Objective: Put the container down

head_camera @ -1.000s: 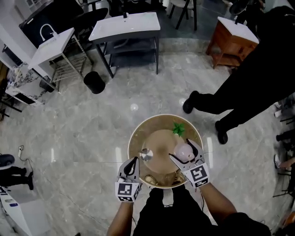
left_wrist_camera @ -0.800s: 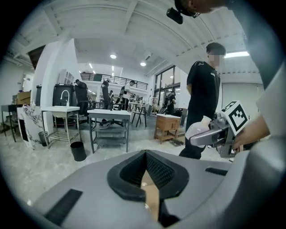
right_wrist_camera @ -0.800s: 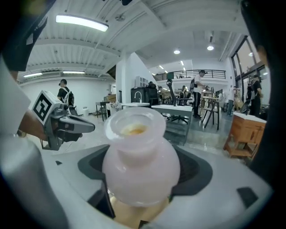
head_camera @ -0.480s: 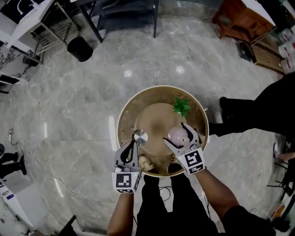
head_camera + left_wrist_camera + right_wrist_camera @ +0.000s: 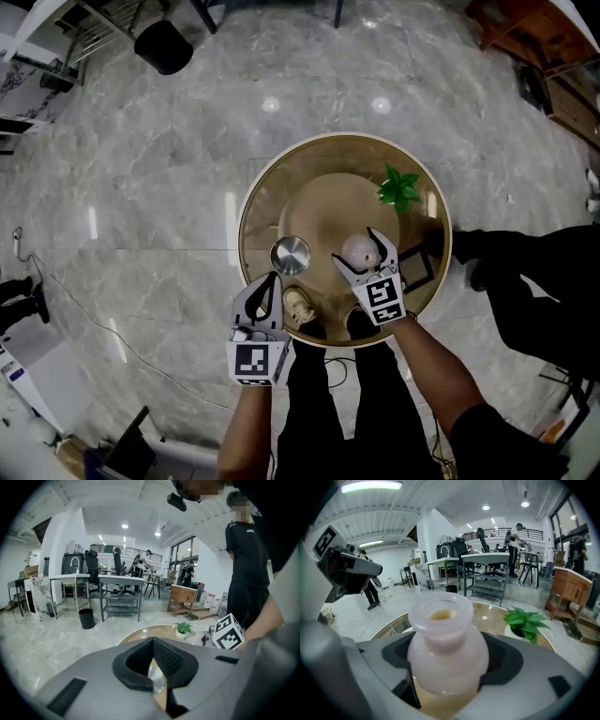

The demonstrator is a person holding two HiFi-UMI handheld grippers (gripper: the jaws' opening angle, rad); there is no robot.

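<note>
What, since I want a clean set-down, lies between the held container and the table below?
Nothing visible: the container in the right gripper hangs over the table; the metal disc lies left, the plant beyond.

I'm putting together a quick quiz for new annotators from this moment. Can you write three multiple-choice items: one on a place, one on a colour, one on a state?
1. Where does the green plant stand?
A. On the round table
B. On the floor
C. On a chair

2. What colour is the container?
A. Dark blue
B. Pale pink
C. Black

3. What is the right gripper doing?
A. Open with nothing in it
B. Shut on the container
C. Shut on the plant

Answers:
1 A: the green plant stands on the round table, beyond the gripper.
2 B: the container is frosted pale pink.
3 B: the right gripper has its jaws pressed against both sides of the container's body.
</note>
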